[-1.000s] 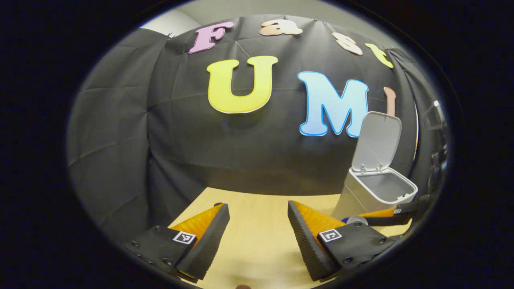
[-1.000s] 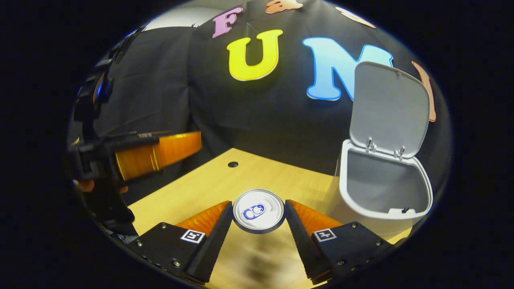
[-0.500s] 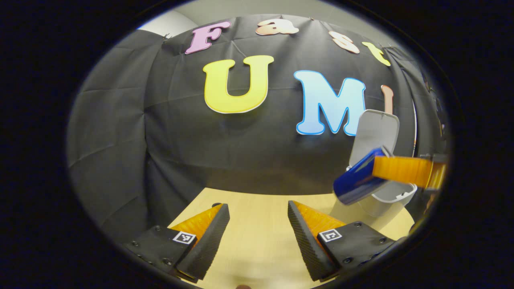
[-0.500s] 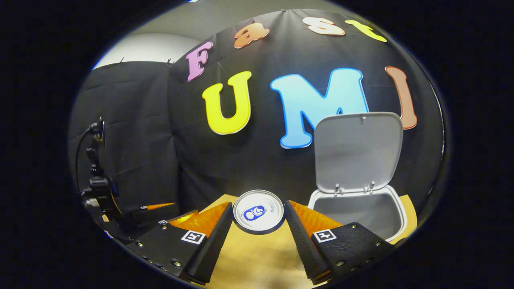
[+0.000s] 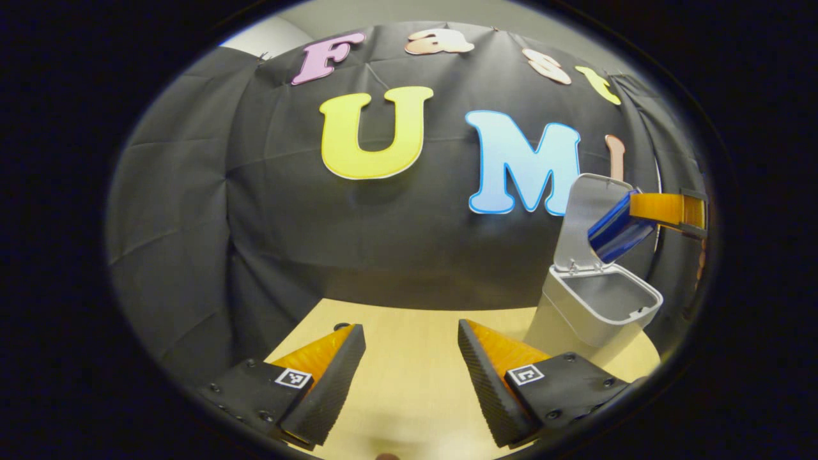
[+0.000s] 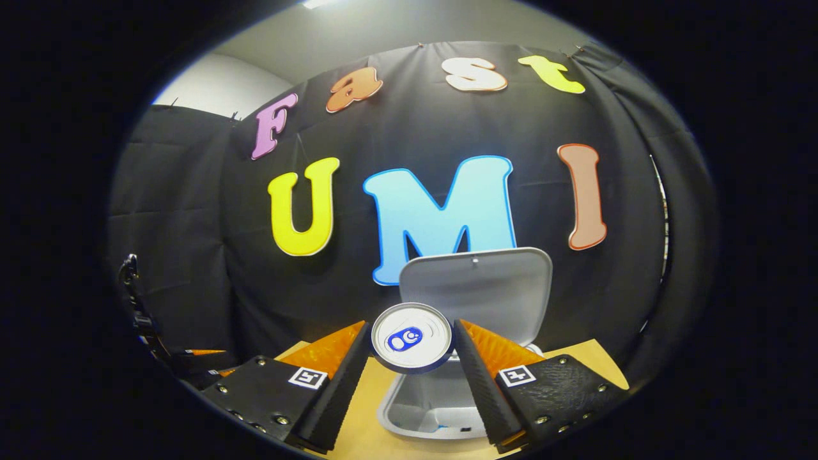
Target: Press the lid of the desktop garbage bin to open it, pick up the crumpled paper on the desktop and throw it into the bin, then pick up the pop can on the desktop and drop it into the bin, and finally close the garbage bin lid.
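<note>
Right claw (image 6: pixel 412 358), clenched on the blue aluminium pop can (image 6: pixel 411 337), has risen over the open white plastic bin (image 6: pixel 409 415); drop pending. Left claw (image 5: pixel 409 377) released, idle.

Shiny metal can (image 6: pixel 411 337), matt plastic bin (image 5: pixel 597 306)

Each hand-held gripper (image 5: pixel 409 370) has black screwed plates bearing square black-and-white markers behind ridged wedge fingers.
</note>
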`<state>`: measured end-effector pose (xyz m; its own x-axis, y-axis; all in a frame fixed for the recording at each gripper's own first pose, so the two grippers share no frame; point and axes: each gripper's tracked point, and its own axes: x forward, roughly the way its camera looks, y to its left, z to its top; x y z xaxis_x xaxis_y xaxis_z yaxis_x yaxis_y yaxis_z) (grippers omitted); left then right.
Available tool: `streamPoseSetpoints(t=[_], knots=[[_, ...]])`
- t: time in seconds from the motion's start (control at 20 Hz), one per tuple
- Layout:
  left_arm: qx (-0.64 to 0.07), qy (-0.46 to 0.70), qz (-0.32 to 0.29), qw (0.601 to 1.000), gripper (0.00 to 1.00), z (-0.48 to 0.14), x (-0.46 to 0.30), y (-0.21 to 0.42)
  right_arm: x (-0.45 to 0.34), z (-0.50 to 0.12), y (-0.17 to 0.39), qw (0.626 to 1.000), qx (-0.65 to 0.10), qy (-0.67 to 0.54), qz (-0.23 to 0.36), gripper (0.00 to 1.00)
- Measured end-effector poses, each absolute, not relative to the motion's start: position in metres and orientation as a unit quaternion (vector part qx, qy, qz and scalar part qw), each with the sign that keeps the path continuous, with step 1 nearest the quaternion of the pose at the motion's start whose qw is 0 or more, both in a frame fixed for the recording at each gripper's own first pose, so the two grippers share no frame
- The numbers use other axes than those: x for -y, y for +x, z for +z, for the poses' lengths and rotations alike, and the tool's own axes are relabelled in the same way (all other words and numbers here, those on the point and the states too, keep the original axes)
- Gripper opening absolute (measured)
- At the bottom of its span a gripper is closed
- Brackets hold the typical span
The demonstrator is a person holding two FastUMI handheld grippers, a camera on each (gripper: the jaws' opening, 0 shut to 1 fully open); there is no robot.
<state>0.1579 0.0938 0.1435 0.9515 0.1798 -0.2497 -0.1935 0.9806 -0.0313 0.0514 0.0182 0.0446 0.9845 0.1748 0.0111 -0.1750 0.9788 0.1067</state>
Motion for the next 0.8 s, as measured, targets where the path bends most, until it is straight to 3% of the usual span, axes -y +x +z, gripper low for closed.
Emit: streamPoseSetpoints(t=[0.8], knots=[[-0.135,-0.026,0.081,0.987,0.96,0.134,-0.079,0.166,0.044,-0.049,0.063,0.992,-0.112,0.062,0.012,0.83]])
